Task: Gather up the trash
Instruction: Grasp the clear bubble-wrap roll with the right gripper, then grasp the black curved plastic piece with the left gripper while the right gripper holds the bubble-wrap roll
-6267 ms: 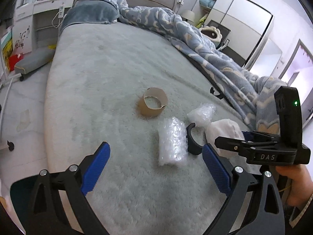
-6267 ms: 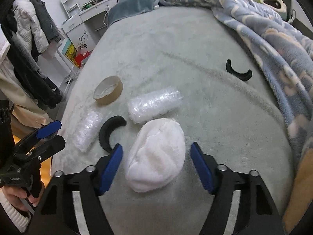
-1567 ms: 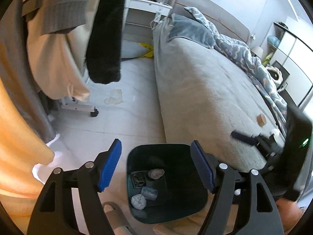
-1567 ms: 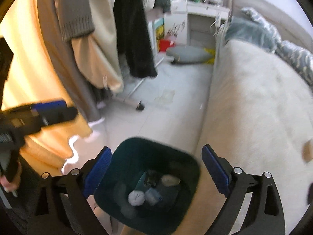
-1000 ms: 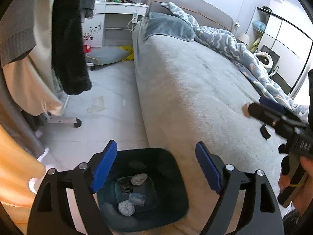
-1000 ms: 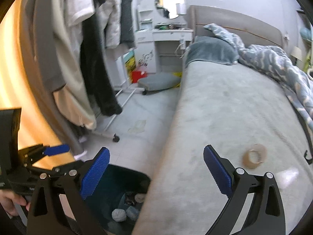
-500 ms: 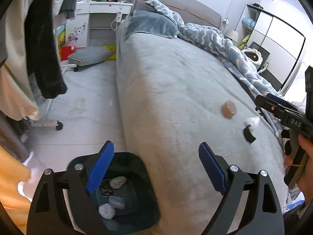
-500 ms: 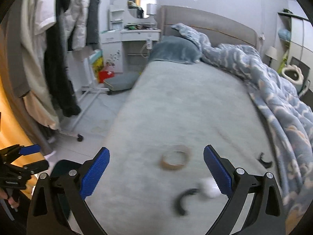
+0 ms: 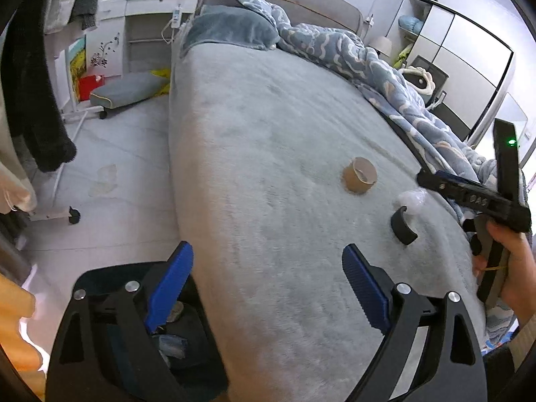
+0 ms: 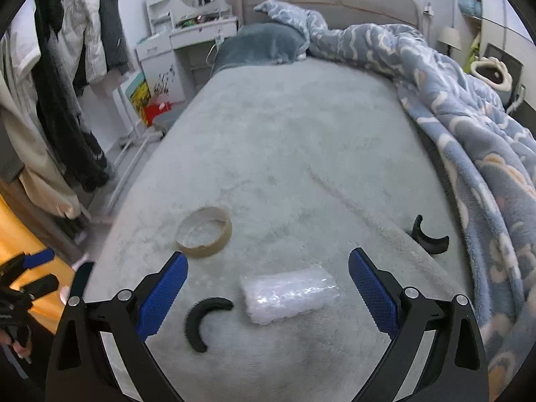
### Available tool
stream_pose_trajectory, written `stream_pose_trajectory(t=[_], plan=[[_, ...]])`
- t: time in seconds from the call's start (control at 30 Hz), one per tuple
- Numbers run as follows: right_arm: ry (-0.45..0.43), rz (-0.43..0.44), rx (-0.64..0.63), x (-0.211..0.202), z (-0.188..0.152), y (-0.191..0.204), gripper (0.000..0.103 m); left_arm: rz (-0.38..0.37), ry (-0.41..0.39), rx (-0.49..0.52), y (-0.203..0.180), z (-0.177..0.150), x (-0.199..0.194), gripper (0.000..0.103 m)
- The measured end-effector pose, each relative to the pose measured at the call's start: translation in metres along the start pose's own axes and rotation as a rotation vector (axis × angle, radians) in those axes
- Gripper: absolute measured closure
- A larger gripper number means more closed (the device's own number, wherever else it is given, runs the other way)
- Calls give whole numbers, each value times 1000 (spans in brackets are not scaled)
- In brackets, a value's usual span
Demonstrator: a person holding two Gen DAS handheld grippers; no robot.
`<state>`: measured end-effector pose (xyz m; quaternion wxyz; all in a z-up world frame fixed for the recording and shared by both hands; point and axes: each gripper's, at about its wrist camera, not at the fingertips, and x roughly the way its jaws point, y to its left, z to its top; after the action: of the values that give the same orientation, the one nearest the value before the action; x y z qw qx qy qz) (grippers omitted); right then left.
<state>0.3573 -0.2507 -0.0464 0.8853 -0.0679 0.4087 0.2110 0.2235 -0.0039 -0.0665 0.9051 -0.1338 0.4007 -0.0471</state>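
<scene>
While the left gripper (image 9: 266, 288) hangs over the near edge of the bed (image 9: 268, 154), its blue fingers (image 9: 363, 288) are spreading wider with nothing between them. Under its left finger sits the dark bin (image 9: 187, 351) on the floor, with a few scraps already inside. Further up the grey cover there's a cardboard tape ring (image 9: 359, 177), a black curved piece (image 9: 402, 226) and a bit of clear plastic wrap (image 9: 410, 198) just beside it. The right gripper (image 9: 469, 194) pokes in from the side, held by a hand (image 9: 516, 268).

From the right gripper (image 10: 268, 296) view, its fingers stand wide apart, holding nothing. The plastic wrap (image 10: 289, 293) roll lies on the bed (image 10: 284, 140) right between them, not touched. The black curved piece (image 10: 201, 318) is just left of it, the tape ring (image 10: 204, 231) a bit further up, and a second black curved piece (image 10: 428, 236) sits off by the blue blanket (image 10: 469, 127).
</scene>
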Motion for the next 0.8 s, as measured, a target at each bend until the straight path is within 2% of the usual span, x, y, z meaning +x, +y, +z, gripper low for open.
stream_pose_trajectory(t=[0.07, 0.2, 0.3, 0.37, 0.53, 0.7, 0.8], plan=[[16, 7, -19, 6, -1, -2, 8, -14, 15, 22, -9, 1, 6, 10], [59, 23, -25, 21, -5, -10, 25, -36, 35, 76, -30, 3, 20, 10], [104, 25, -36, 35, -12, -16, 31, -57, 56, 116, -46, 3, 32, 10], [112, 57, -5, 40, -15, -24, 36, -75, 70, 131, -55, 3, 38, 10], [48, 120, 68, 33, -13, -36, 36, -110, 76, 145, -78, 11, 52, 10], [-44, 98, 79, 19, -8, -42, 36, -126, 93, 216, -110, 16, 72, 13], [-83, 91, 139, 15, -8, -57, 36, -108, 93, 264, -127, 18, 84, 19]])
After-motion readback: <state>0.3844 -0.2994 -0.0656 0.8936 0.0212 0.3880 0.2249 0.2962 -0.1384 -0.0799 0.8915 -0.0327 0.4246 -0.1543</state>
